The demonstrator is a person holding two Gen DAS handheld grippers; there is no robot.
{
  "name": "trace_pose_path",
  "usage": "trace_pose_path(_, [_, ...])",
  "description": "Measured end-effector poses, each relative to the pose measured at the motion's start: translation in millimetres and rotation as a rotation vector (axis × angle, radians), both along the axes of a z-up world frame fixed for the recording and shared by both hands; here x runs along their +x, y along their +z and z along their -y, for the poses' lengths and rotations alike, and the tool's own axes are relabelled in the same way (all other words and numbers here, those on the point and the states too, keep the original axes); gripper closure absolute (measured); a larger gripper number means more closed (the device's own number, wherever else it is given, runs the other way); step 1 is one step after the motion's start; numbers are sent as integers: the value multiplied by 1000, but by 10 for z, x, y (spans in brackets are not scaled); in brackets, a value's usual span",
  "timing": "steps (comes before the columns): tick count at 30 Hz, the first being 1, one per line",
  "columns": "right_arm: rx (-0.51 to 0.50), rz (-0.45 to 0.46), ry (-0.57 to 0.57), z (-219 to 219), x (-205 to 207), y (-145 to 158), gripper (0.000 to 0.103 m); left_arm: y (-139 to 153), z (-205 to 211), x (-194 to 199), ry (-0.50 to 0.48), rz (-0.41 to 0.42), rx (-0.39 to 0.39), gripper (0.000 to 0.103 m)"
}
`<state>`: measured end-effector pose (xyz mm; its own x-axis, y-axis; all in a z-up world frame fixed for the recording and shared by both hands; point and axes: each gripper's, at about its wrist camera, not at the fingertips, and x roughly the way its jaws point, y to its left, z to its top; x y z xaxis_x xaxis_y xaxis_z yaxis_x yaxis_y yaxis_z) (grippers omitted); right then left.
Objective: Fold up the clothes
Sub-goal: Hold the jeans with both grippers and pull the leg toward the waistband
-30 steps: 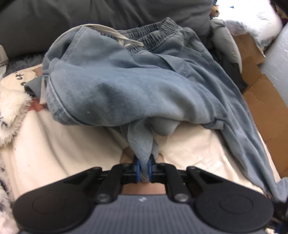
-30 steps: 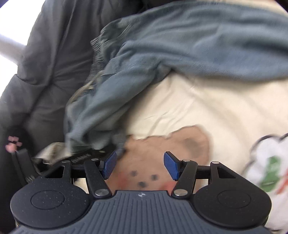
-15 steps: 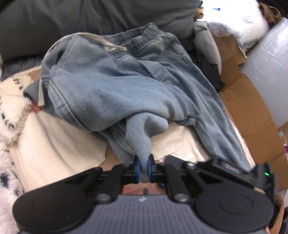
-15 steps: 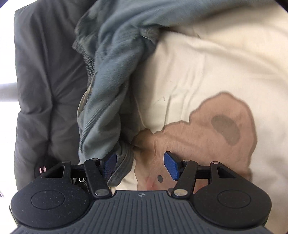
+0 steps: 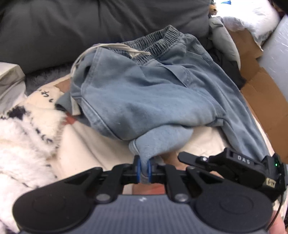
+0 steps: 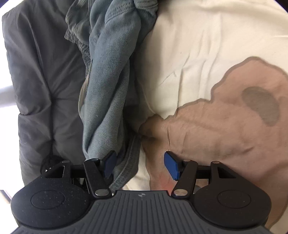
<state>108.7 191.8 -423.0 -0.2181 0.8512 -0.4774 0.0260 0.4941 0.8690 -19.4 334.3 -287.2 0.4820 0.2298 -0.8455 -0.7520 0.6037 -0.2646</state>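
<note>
A pair of light blue jeans (image 5: pixel 153 93) with an elastic waistband (image 5: pixel 162 41) and a pale drawstring (image 5: pixel 111 47) lies crumpled on a cream bedspread (image 5: pixel 86 144). My left gripper (image 5: pixel 143 169) is shut on a pinched fold of the denim, lifted slightly off the bed. In the right wrist view a twisted trouser leg of the jeans (image 6: pixel 111 81) runs down to my right gripper (image 6: pixel 140 164), which stands open. The leg's hem lies beside the left pad (image 6: pixel 109 163); the pads do not press on it. The right gripper's black body shows low on the right of the left wrist view.
A dark grey duvet (image 5: pixel 90 23) borders the far side and appears again (image 6: pixel 45 90) left of the leg. A fluffy white blanket (image 5: pixel 23 144) lies at the left. Cardboard (image 5: pixel 266 93) and a white pillow (image 5: pixel 252 16) are at the right. A brown bear print (image 6: pixel 225 126) marks the bedspread.
My left gripper has risen with the denim fold in it. My right gripper has rolled and sunk down along the trouser leg, and its body has come into the left wrist view.
</note>
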Motion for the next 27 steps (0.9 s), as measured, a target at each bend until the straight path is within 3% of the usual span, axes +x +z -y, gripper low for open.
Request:
trace_pose_path(11, [-5, -44, 32, -430, -55, -23, 43, 1, -28, 17, 28, -15, 15, 95])
trace_pose_path(18, [-8, -120, 14, -730, -89, -88, 59, 32, -24, 25, 35, -25, 19, 95])
trace_pose_path(19, [1, -131, 7, -748, -83, -93, 67, 37, -32, 21, 38, -24, 15, 95])
trace_pose_path(20, [11, -142, -1, -763, -75, -98, 82, 41, -40, 15, 42, -24, 10, 95])
trace_pose_path(21, [21, -153, -9, -778, -67, -102, 88, 43, -45, 12, 44, -25, 4, 95])
trace_pose_path(24, [19, -127, -13, -764, -46, -39, 91, 35, -53, 22, 10, -28, -38, 94])
trace_pose_path(27, [7, -106, -23, -735, -31, 27, 92, 63, -74, -15, 9, -35, -51, 82])
